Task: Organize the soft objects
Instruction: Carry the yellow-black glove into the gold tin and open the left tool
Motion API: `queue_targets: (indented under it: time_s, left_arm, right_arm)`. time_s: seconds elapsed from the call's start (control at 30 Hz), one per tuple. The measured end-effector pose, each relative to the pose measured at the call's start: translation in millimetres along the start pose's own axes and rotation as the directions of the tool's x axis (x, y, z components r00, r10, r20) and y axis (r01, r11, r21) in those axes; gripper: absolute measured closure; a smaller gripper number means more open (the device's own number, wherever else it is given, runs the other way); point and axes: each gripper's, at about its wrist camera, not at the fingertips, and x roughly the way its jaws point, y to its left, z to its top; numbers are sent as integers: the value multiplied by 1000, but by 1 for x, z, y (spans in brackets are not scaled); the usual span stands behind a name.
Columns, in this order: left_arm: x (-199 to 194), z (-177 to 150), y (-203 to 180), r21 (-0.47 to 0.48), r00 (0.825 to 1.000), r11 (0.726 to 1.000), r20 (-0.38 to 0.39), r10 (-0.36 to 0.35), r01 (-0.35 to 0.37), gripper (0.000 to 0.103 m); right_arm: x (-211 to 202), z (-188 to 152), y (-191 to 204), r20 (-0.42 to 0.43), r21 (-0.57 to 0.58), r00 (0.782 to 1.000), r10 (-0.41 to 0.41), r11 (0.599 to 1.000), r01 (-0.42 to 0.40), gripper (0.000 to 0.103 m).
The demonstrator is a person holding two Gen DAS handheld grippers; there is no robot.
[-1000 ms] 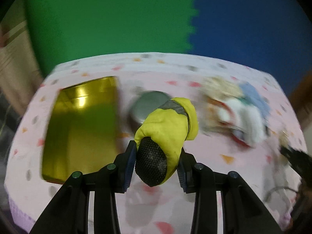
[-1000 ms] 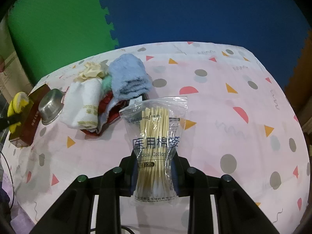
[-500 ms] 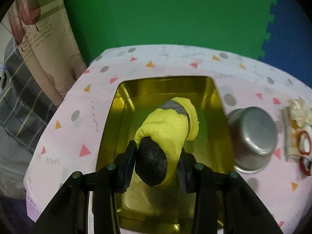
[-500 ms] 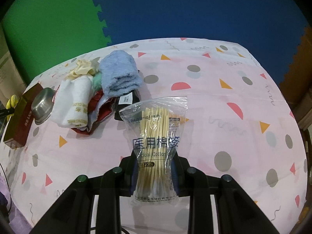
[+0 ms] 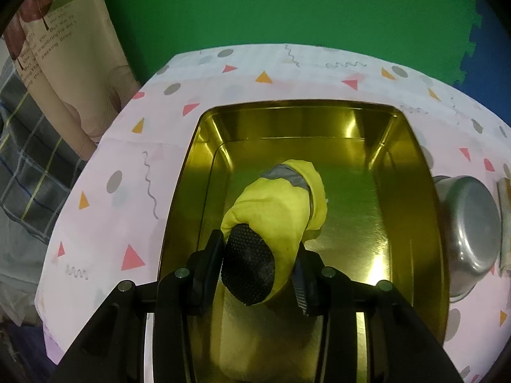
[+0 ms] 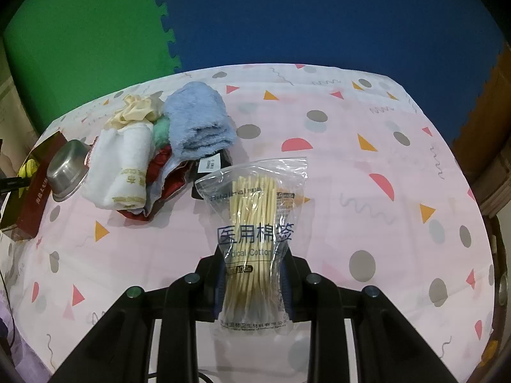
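Yellow glove (image 5: 278, 210) now lower inside gold tin (image 5: 412, 166)

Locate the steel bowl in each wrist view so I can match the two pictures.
Left wrist: the steel bowl sits at the right edge, on the tablecloth just right of the gold tin.
Right wrist: the bowl is at the far left, between the tin's dark red side and the white towel.
Shared landmark: the tin, directly beside the bowl in both views.
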Motion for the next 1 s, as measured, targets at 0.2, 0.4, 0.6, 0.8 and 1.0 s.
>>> queue_targets:
  time_s: [0.2,0.4,0.6,0.8,1.0]
  left_arm:
    - [11,3,3,5,1000,1000,-16,-1,1,64]
    - [14,3,7,-3,1000,1000,-18,5,-5,62]
    - [9,1,7,14,1000,1000,3,6,-6,47]
    - [0,-3,2,39,1000,999,28,13,-14,40]
    - [-19,-8,0,39,997,999,74,-1,-2,35]
  right_arm:
    - [-4,2,4,7,-13,1000,-5,1000,5,75]
    - [-7,2,8,7,-19,1000,-9,1000,9,75]
    - [-8,3,11,11,-26,1000,-11,1000,11,75]
    - [-13,3,17,24,-40,1000,-8,999,9,75]
    - [-17,4,25,36,-51,999,4,999,-2,75]
